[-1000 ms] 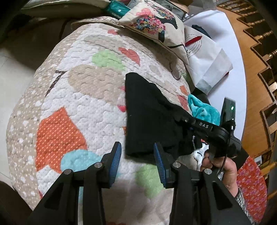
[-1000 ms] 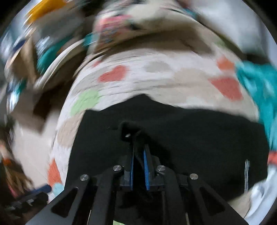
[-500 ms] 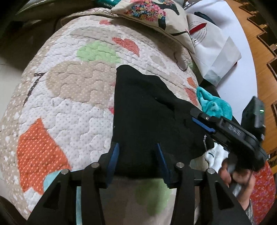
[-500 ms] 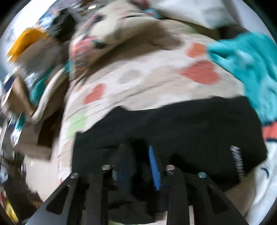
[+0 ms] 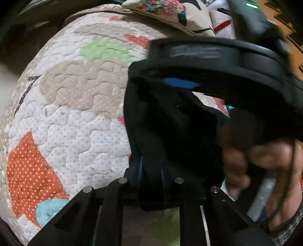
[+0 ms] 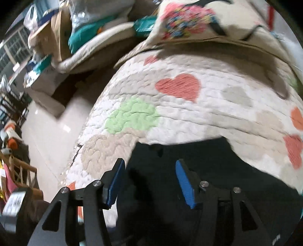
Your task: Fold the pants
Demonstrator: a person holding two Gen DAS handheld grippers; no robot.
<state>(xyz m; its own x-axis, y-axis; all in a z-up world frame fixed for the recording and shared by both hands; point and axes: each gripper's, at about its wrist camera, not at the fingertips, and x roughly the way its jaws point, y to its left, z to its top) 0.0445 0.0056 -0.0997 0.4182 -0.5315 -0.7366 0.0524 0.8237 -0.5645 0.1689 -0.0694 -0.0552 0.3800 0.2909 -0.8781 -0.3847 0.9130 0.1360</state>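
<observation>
In the left wrist view the left claw [image 5: 150, 175] sits at the bottom centre, its blue pads drawn nearly together with a bunch of the black pants [image 5: 170, 121] pinched between them; its jaws have just been closing on that cloth. The pants run from the claw up the middle of the frame over a quilt [image 5: 75, 113] patched in white, beige, green and orange. Only this view shows the right claw [image 5: 181, 83] from outside: its blurred black body arches across the upper right, one blue pad showing just above the pants, and a hand [image 5: 265, 166] grips its handle at the right edge. A flowered cushion [image 5: 162, 9] lies at the top. A second ago the pants lay ahead of the left claw's spread jaws and the right claw stood small at the right. In the right wrist view the right claw [image 6: 149, 181] stands at the bottom centre with its two blue pads well apart over the pants [image 6: 189, 157], pressing on nothing; its jaws have just been opening, where a second ago they were shut on a fold. Only this view shows the pale floor [image 6: 43, 132] and the cluttered boxes [image 6: 49, 37] at the upper left. The quilt [image 6: 189, 113] fills the middle, the cushion [image 6: 189, 19] the top. Counted: one pair of pants, one quilt, one cushion, two claws, one hand.
</observation>
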